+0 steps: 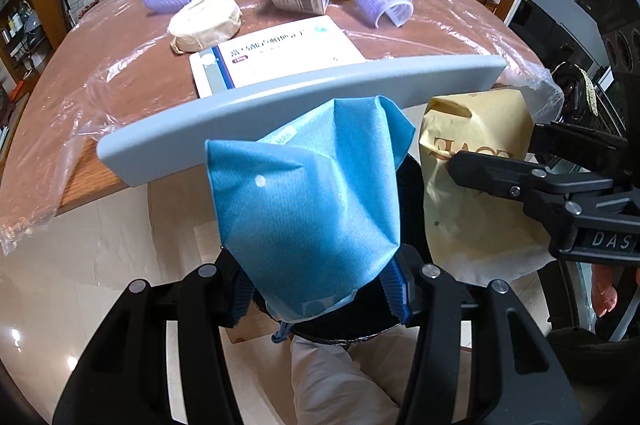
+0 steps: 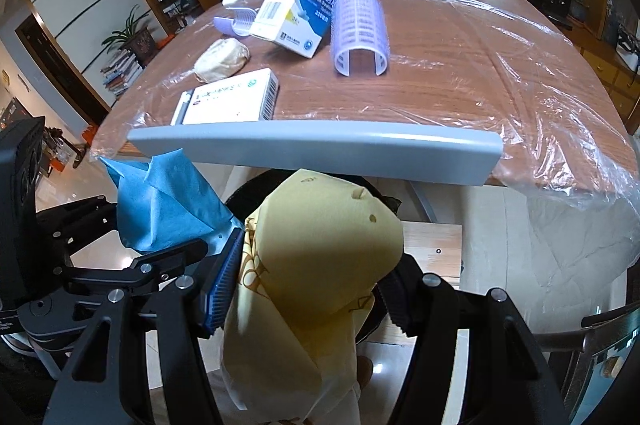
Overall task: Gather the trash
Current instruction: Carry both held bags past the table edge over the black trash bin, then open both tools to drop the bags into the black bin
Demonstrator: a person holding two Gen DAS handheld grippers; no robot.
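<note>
Left wrist: blue wrapper [image 1: 308, 193] clamped within left gripper [image 1: 320, 293].

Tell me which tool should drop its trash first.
Probably the left tool: its blue wrapper hangs right above the black bin. The right tool, shut on the yellow paper bag, also looks to be over the bin, so it's close.

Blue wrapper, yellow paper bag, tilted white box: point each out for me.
blue wrapper [image 1: 308, 209], left wrist view, middle of its crumpled face.
yellow paper bag [image 2: 320, 245], right wrist view, shaded centre.
tilted white box [image 2: 292, 13], right wrist view, its printed side.
</note>
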